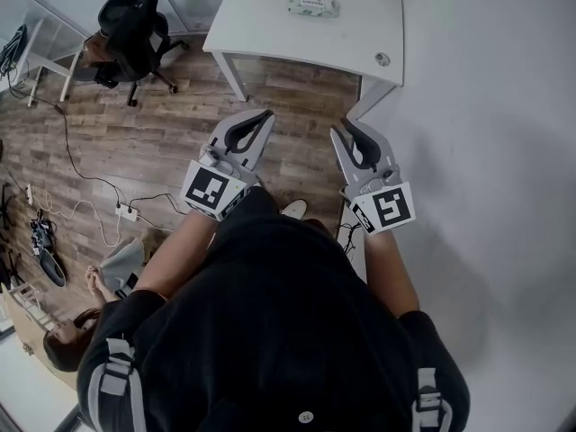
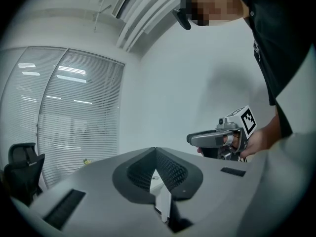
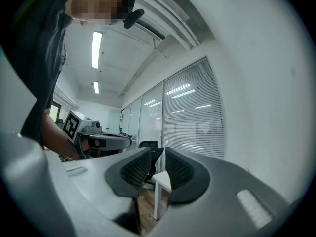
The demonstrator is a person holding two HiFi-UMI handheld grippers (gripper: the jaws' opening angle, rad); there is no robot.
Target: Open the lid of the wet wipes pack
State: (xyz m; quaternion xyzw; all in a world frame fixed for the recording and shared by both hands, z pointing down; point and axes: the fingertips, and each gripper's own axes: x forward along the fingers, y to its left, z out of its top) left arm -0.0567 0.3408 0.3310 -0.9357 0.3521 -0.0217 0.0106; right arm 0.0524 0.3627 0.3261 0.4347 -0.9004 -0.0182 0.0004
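Note:
The wet wipes pack (image 1: pixel 312 5), pale green and white, lies flat on the white table (image 1: pixel 360 25) well ahead of me. Both grippers hang in the air over the wooden floor, short of the table, pointing level towards it. My left gripper (image 1: pixel 266 115) has its fingertips touching and holds nothing; in its own view the left gripper (image 2: pixel 155 152) is shut the same way. My right gripper (image 1: pixel 340 126) keeps a narrow gap between its pads, and through the right gripper (image 3: pixel 158 158) I see only room behind. Each gripper shows in the other's view: right gripper (image 2: pixel 217 138), left gripper (image 3: pixel 106 141).
A black office chair (image 1: pixel 130 25) stands to the left of the table. Cables and a power strip (image 1: pixel 126 211) lie on the wooden floor at left. A small round object (image 1: pixel 382 58) sits near the table's right corner. A pale wall runs along the right.

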